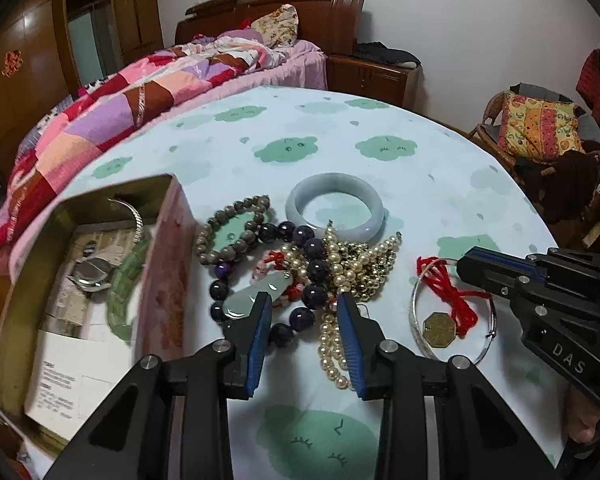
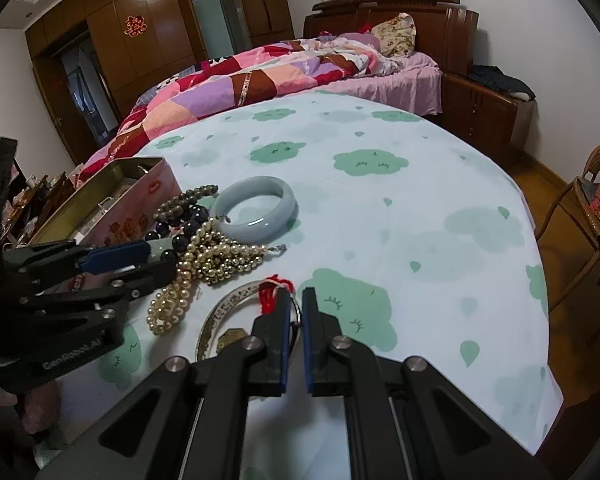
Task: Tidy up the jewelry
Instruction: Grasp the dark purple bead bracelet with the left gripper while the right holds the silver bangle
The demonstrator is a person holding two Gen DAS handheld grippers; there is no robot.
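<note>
A pile of jewelry lies on the cloud-print tablecloth [image 1: 440, 184]: a pale jade bangle [image 1: 334, 205], a brown bead bracelet [image 1: 228, 224], dark purple beads [image 1: 316, 268], pearl strands [image 1: 356, 264] and a jade pendant [image 1: 244, 300]. My left gripper [image 1: 304, 308] is open, its fingers straddling the purple beads and pearls. A silver bangle [image 1: 416, 320] with red cord [image 1: 452, 292] and a brass tag lies to the right. My right gripper [image 2: 296, 300] is nearly closed around the silver bangle's wire [image 2: 236, 296] by the red cord [image 2: 272, 292].
An open tin box [image 1: 172, 248] at the left holds a watch [image 1: 94, 274], a green item and a white card. A bed with a patchwork quilt [image 1: 140, 104] stands behind the table. A wicker chair with a cushion [image 1: 540, 128] is at the right.
</note>
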